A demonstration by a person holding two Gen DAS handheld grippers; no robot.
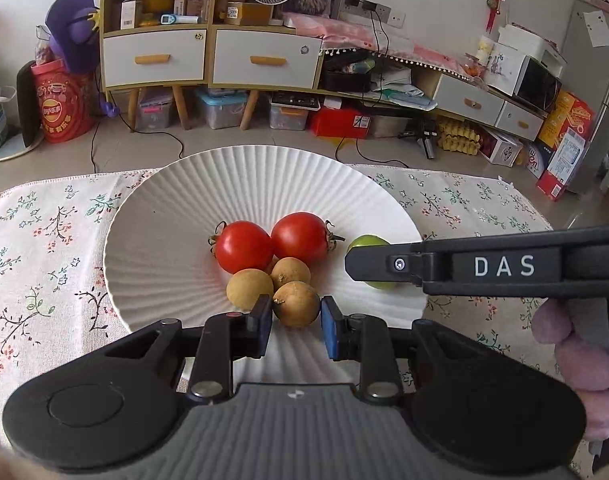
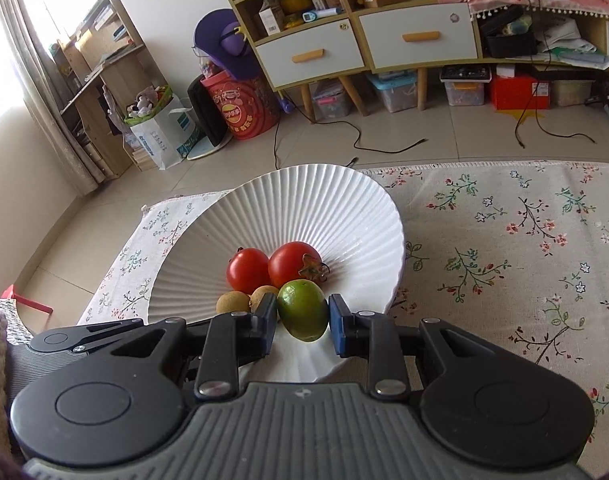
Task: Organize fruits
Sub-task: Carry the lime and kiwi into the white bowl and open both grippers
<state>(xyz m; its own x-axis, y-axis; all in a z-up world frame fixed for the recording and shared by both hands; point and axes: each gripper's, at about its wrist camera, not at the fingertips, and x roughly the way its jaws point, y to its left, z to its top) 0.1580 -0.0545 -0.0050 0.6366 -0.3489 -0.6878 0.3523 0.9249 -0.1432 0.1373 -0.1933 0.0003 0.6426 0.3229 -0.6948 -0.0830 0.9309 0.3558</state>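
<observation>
On the ribbed white plate [image 1: 152, 240] at the far edge of the floral tablecloth [image 1: 44, 248]: two tomatoes [image 1: 244, 246] mid-plate, left gripper [image 1: 296, 322] clenched on a brown longan [image 1: 296, 304] beside two others near the plate's near rim, right gripper [image 2: 302, 326] grasping a green lime [image 2: 303, 310] toward the plate's right rim.

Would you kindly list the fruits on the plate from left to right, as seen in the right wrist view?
Left brown fruit → left tomato → right tomato → green fruit, held in the right hand-held gripper.
</observation>
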